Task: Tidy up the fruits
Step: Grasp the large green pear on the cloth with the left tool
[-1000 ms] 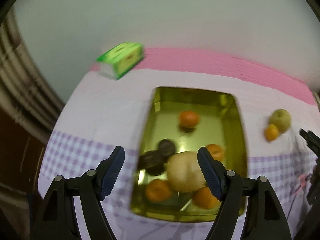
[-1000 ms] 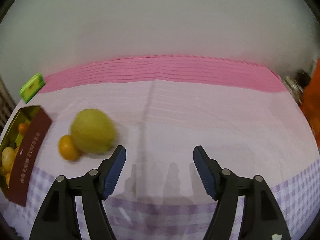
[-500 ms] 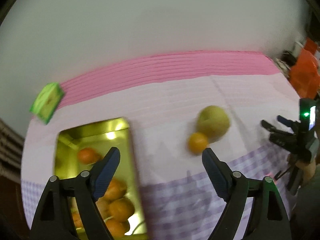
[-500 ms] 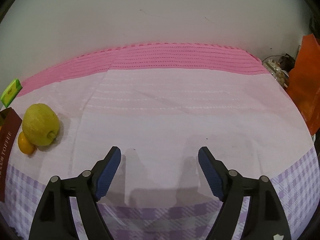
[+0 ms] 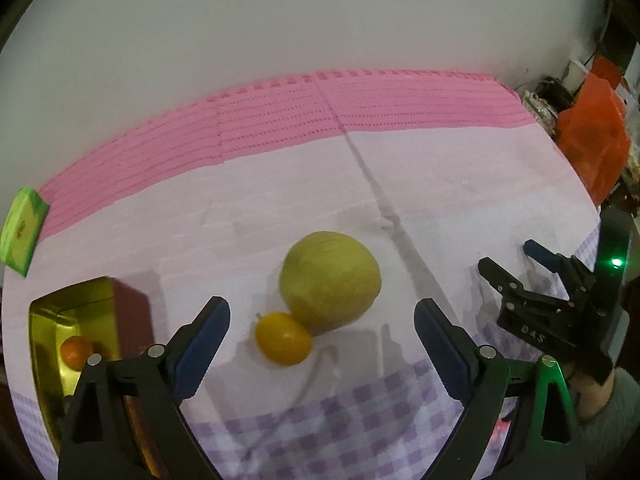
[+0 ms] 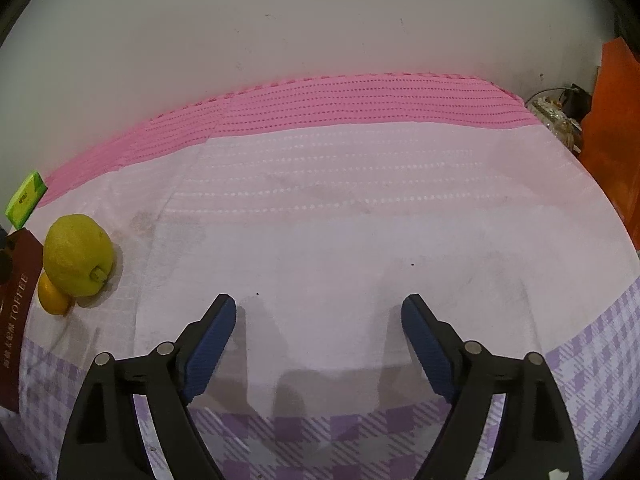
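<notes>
Lying on the cloth [image 5: 280, 200]: one pear [image 5: 329, 281], one orange [image 5: 283, 337] touching; both grippers, left gripper [image 5: 322, 326], right gripper [image 6: 318, 326], just widening, empty.

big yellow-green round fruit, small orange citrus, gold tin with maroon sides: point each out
big yellow-green round fruit [image 5: 330, 282], left wrist view, centre of its skin
small orange citrus [image 5: 284, 338], left wrist view, middle of its peel
gold tin with maroon sides [image 5: 132, 312], left wrist view, its maroon outer wall

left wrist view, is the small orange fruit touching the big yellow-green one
Yes, the small orange fruit sits pressed against the lower left side of the big yellow-green fruit.
</notes>
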Available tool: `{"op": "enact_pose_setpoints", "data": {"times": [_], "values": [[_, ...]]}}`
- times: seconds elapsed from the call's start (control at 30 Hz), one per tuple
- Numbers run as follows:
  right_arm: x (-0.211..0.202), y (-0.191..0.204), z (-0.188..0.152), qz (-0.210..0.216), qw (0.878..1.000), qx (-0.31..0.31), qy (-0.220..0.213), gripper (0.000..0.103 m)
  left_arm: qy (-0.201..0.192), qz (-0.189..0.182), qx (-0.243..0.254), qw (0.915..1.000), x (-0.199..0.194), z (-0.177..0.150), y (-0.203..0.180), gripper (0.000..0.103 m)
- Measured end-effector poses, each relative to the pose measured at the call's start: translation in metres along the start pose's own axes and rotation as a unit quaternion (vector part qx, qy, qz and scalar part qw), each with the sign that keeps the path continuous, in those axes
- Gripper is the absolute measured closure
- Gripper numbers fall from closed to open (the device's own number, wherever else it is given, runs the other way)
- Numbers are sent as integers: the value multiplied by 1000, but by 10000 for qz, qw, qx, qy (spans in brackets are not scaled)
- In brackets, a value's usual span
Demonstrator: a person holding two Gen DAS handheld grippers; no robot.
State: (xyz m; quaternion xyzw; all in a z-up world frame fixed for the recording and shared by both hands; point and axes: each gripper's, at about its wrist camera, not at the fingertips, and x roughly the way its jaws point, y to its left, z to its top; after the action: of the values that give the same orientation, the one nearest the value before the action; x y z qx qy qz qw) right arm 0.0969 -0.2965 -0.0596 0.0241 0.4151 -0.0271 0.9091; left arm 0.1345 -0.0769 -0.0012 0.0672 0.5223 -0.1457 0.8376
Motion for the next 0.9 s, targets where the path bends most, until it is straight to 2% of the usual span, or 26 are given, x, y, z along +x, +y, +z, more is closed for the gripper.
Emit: {"op": "enact_pose_setpoints", "data": {"times": [0.1,0.57,0.67,0.7,0.77,0.8,0.9], "values": [[2,1,1,-53,10000,-24,36,16,112,16,47,9999,13,3,-6,10],[5,3,1,-96,9999,-79,96,9,484,-8,-351,9982,50,12,8,10],[5,3,0,-94,9999,-78,98,9,519,20,-505,9974,54,11,12,18],[5,3,0,-91,9999,-78,98,9,548,-62,-580,9968,56,11,15,19],[5,3,0,-91,9999,-74,96,9,557,-239,-679,9959,56,10,17,29],[5,3,0,-88,9999,-77,97,9,543,-306,-699,9956,55,10,17,30],[5,3,0,-103,9999,-86,106,8,515,-198,-591,9967,53,10,13,30]]}}
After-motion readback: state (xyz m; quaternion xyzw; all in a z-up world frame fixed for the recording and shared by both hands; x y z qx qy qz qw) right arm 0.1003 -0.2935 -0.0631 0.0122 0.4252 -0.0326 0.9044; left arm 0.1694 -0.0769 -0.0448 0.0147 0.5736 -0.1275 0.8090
